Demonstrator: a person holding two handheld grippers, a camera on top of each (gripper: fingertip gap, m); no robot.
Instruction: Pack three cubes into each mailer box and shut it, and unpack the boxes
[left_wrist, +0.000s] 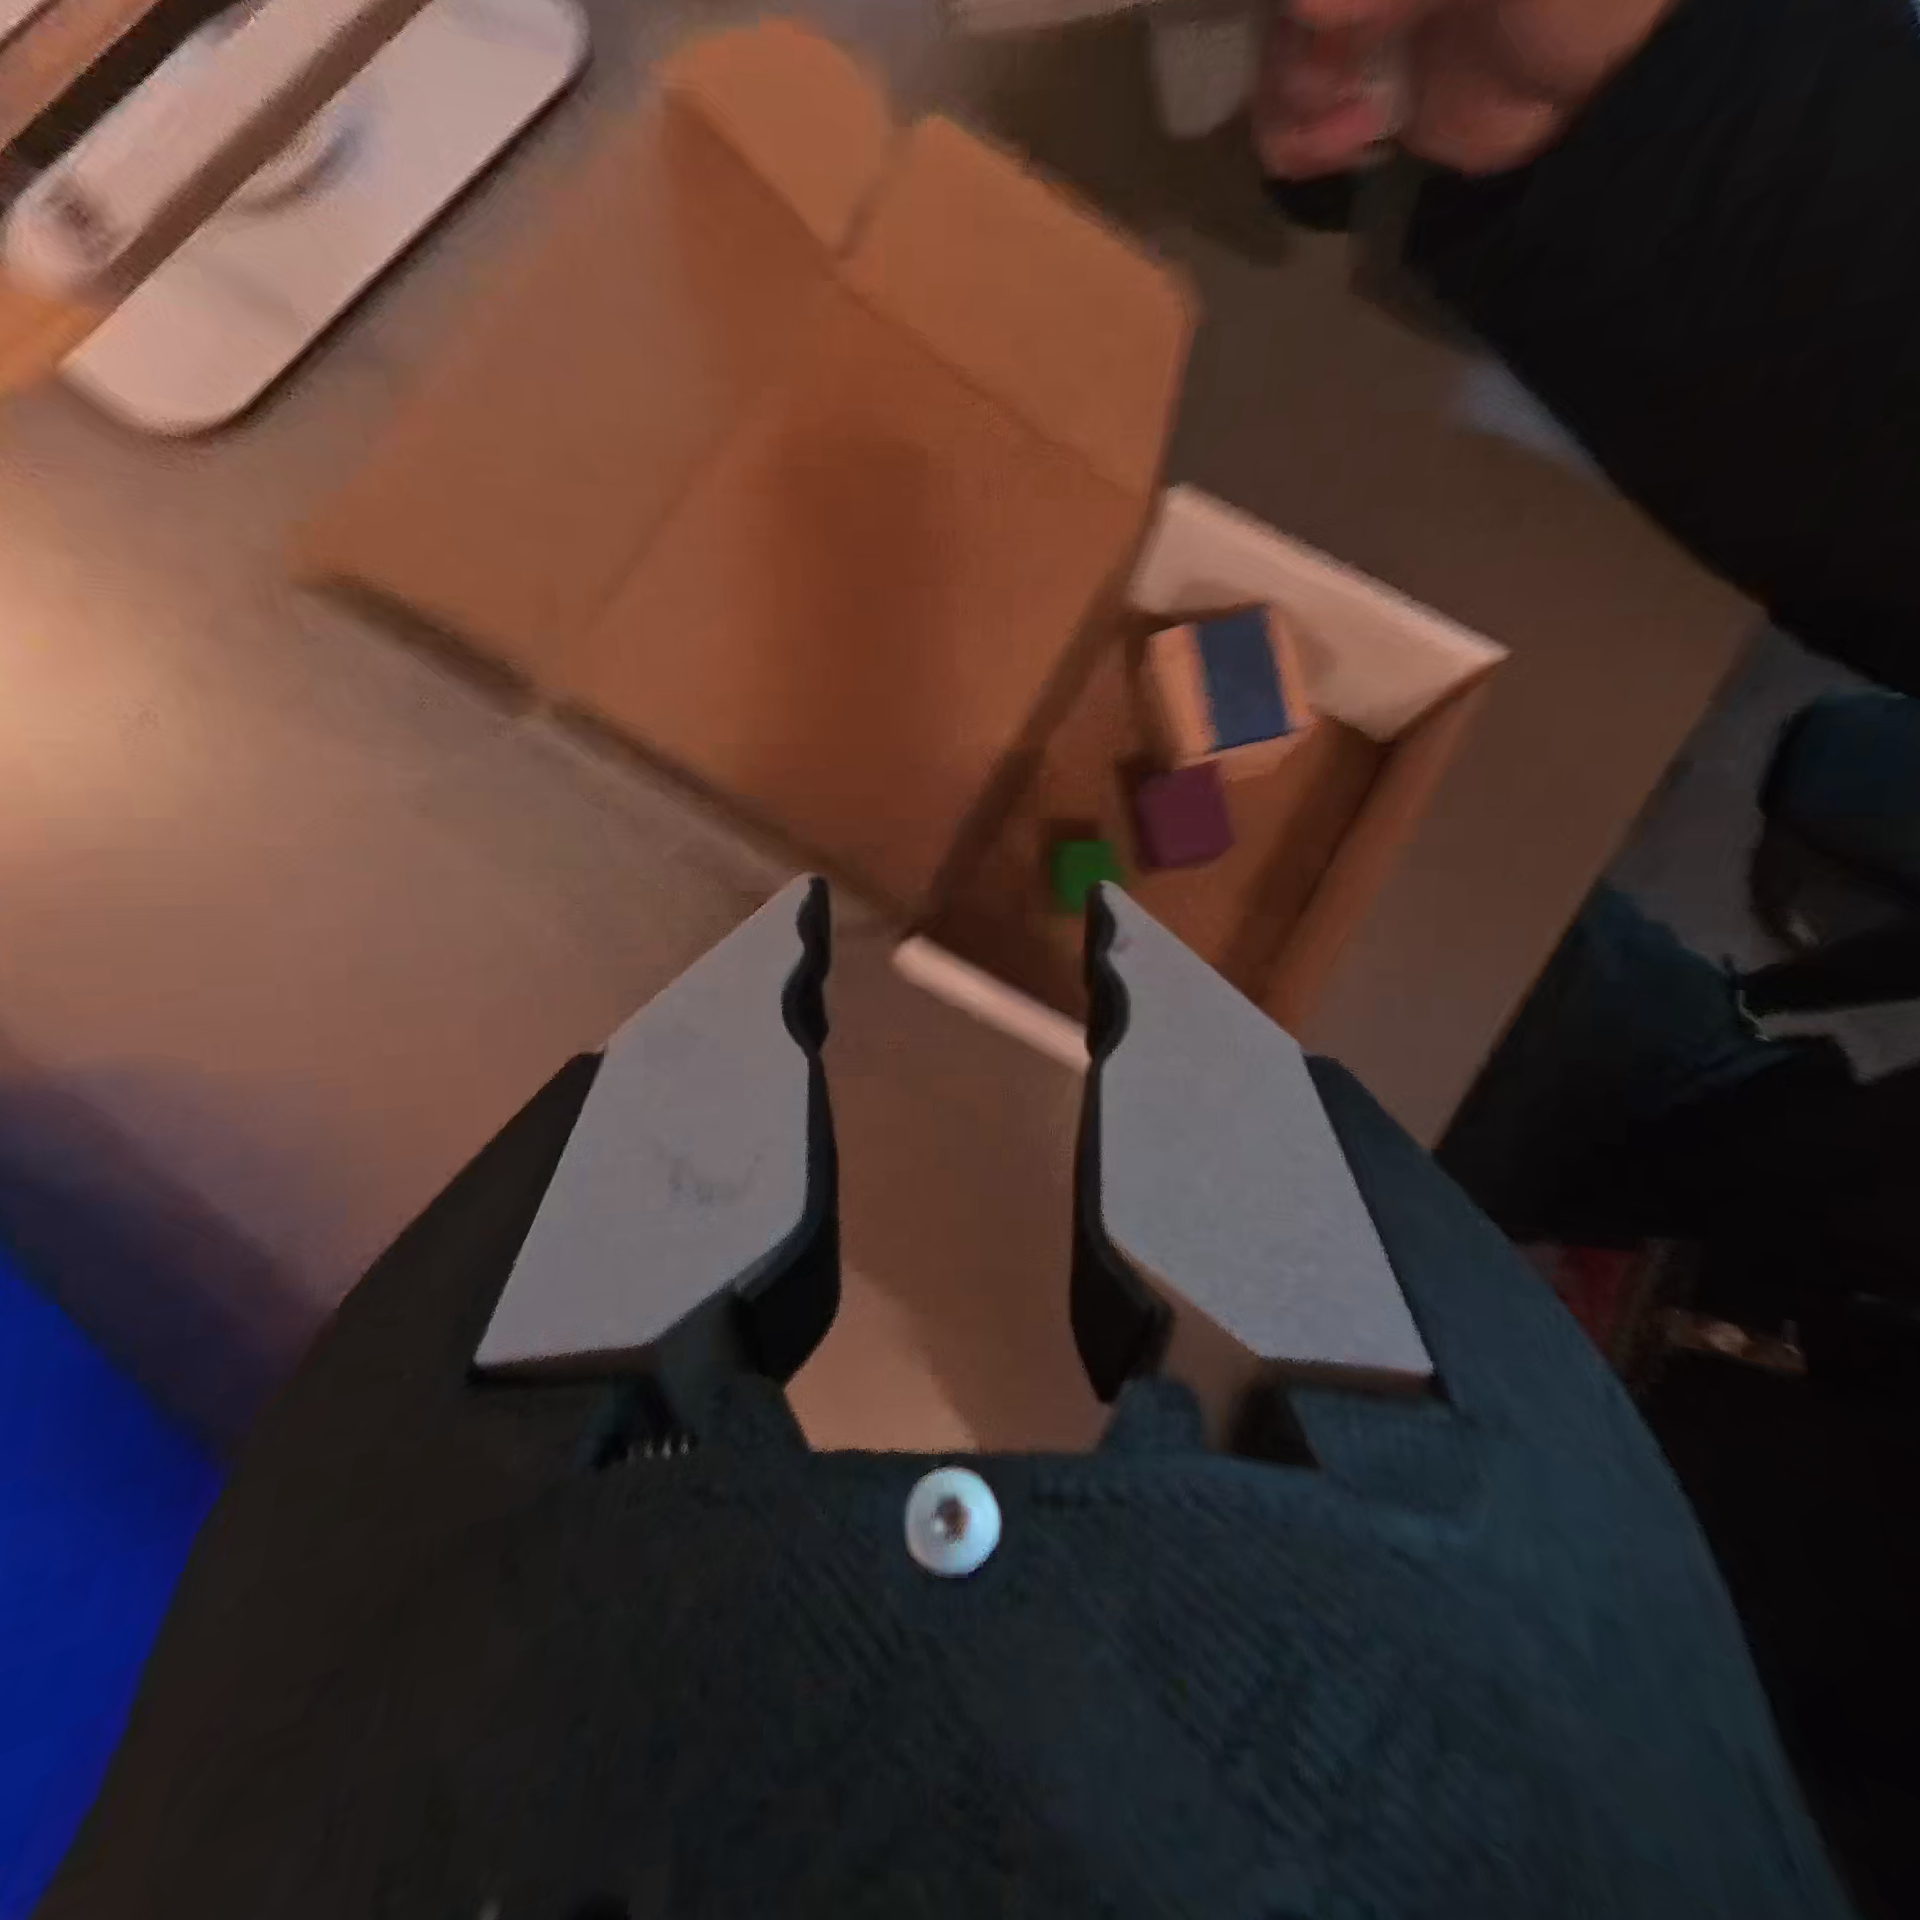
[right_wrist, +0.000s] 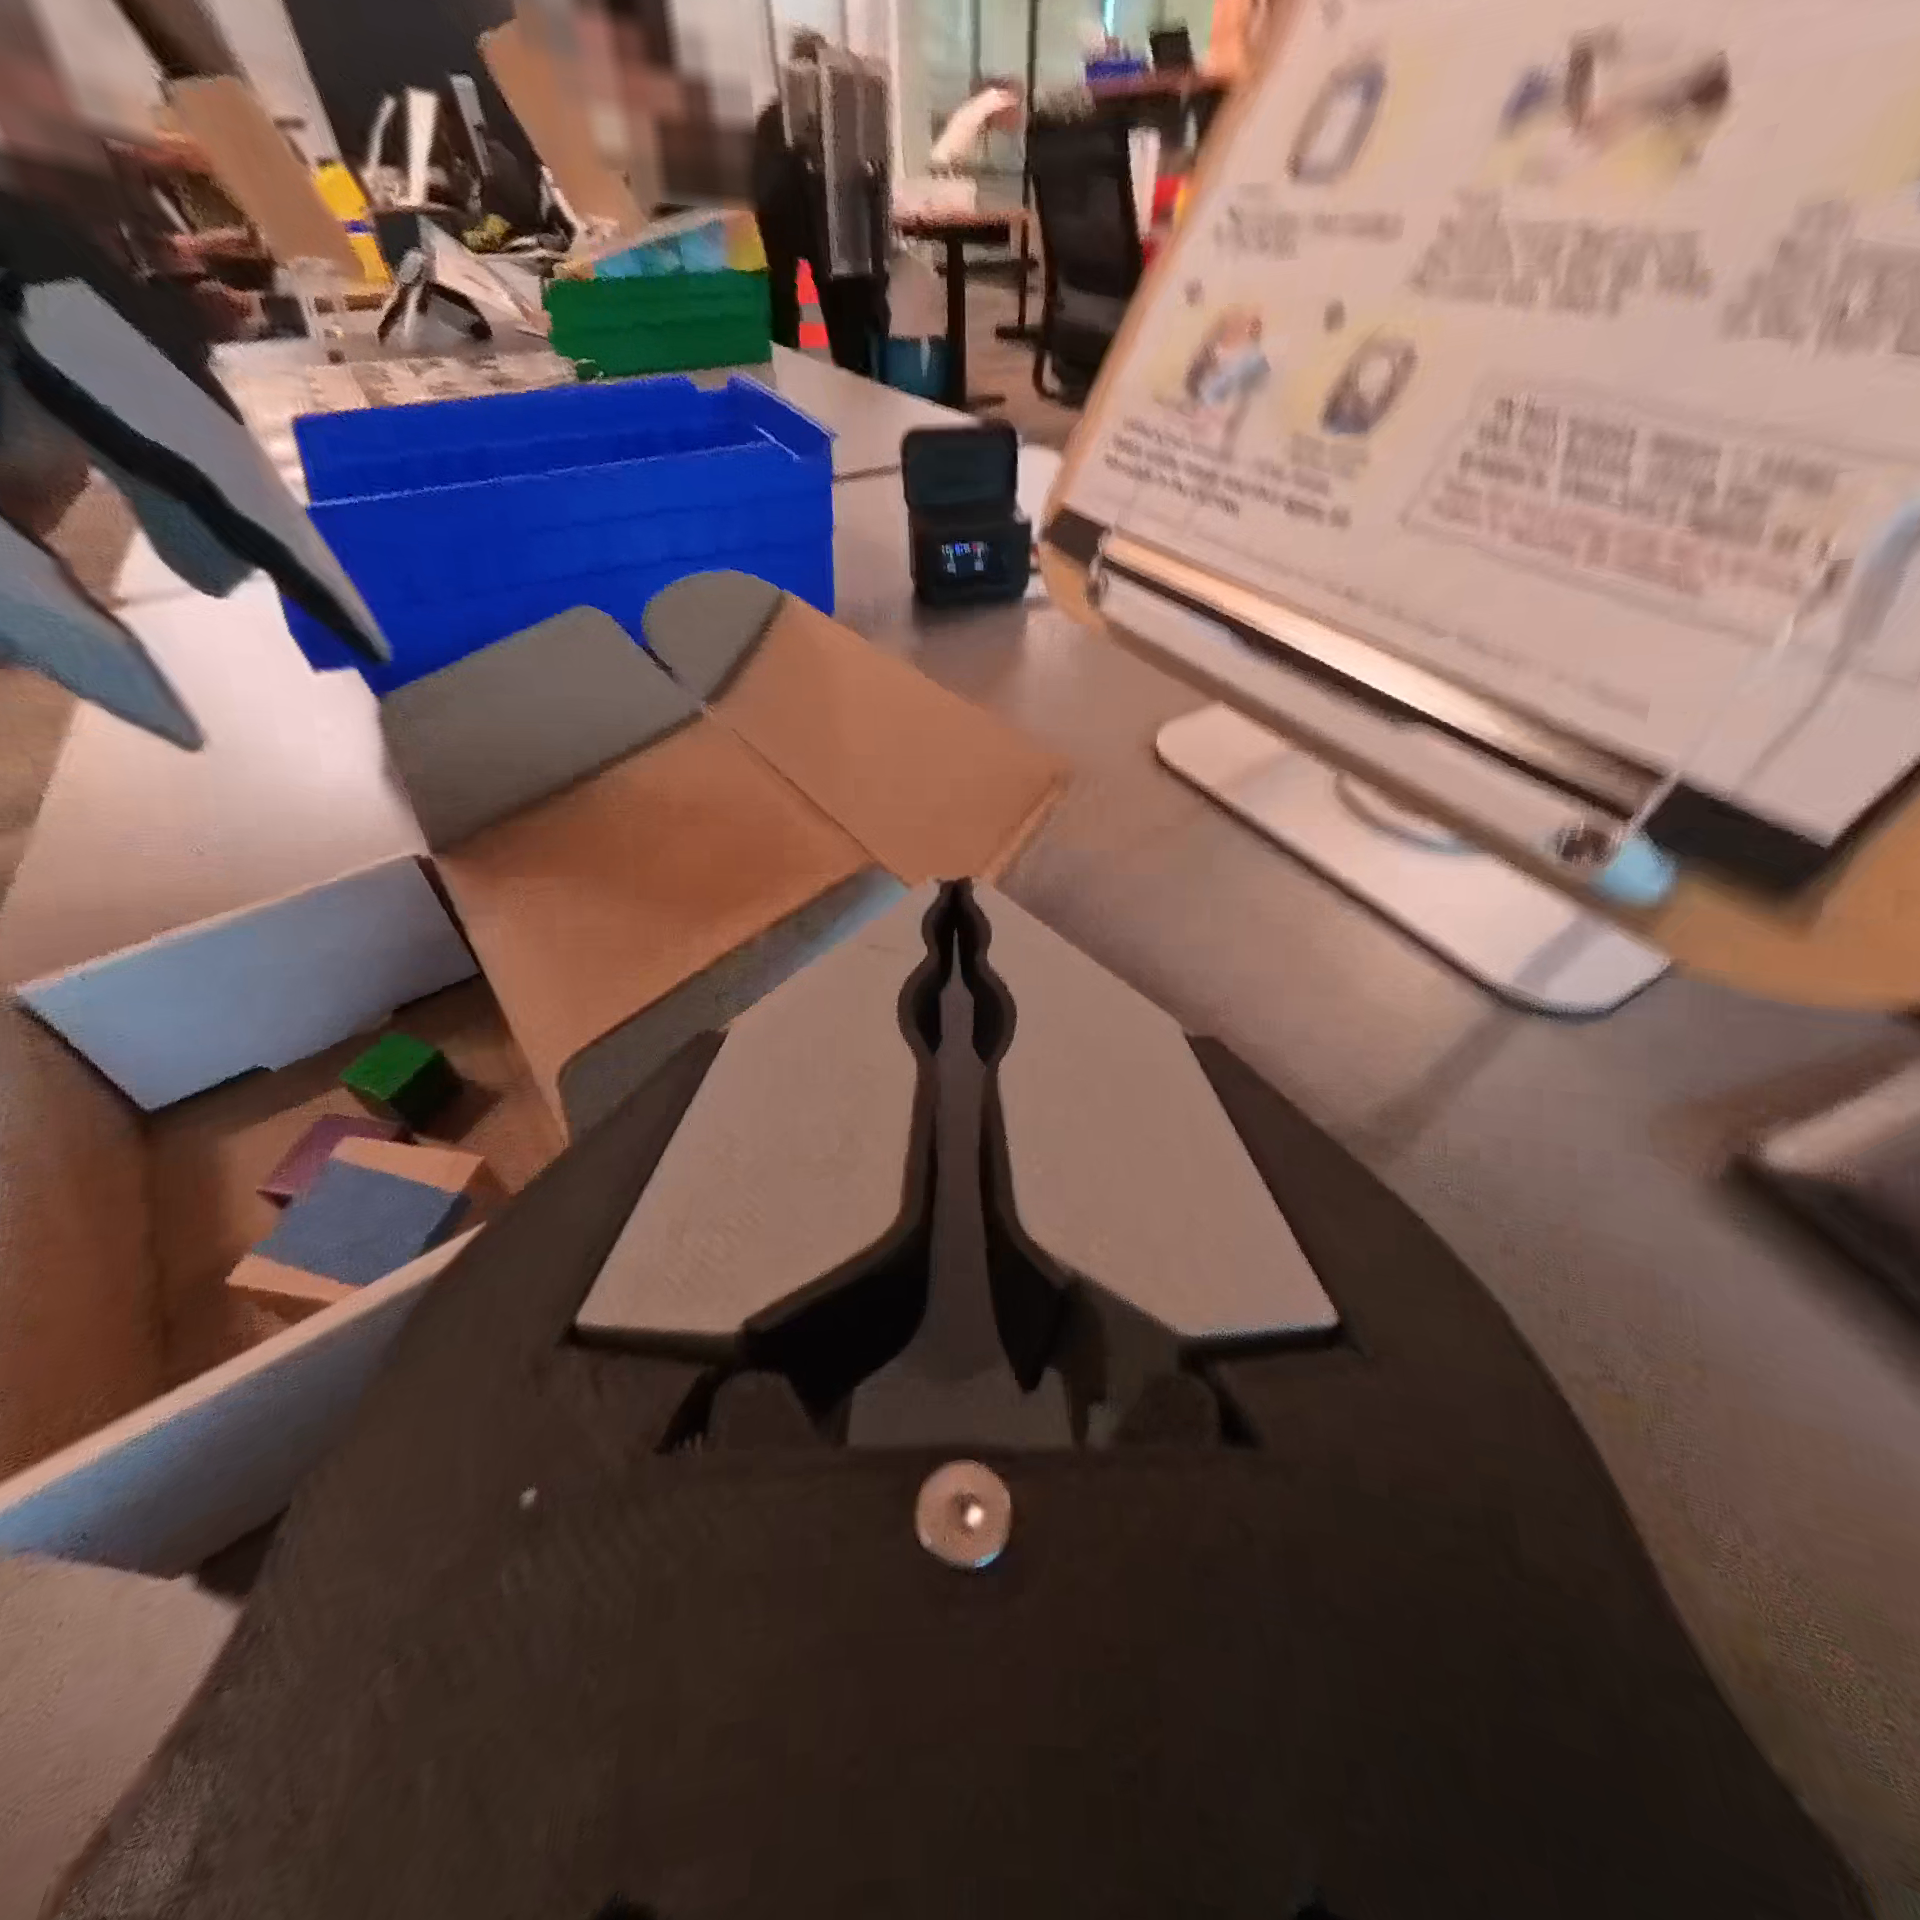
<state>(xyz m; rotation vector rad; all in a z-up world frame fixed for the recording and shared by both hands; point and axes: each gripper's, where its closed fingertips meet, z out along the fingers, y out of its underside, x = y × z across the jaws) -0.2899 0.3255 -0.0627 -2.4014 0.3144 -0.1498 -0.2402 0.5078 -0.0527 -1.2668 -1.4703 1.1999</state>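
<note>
An open cardboard mailer box (left_wrist: 1340, 582) holds a blue-faced wooden cube (left_wrist: 1231, 681), a purple cube (left_wrist: 1179, 816) and a green cube (left_wrist: 1081, 868). Its brown lid (left_wrist: 779, 468) is raised and blurred. My left gripper (left_wrist: 961, 904) is open and empty, just above the box's near rim. In the right wrist view my right gripper (right_wrist: 956, 888) is shut, with its tips on the corner of the raised lid (right_wrist: 727, 821). The green cube (right_wrist: 400, 1081), purple cube (right_wrist: 322, 1143) and blue cube (right_wrist: 358, 1221) lie in the box (right_wrist: 239, 977). The left gripper's fingers (right_wrist: 156, 488) show at upper left.
A blue bin (right_wrist: 561, 509) stands behind the box, with a green bin (right_wrist: 655, 322) farther back. A small black device (right_wrist: 961, 520) sits on the table. A stand with a printed sheet (right_wrist: 1507, 364) and white base (right_wrist: 1403, 862) is at right. A person in dark clothes (left_wrist: 1714, 312) is close by. Some 20 cm of space lies between my two pairs of fingers. From the left gripper's tips to the raised lid (right_wrist: 727, 821) is close to 11 cm.
</note>
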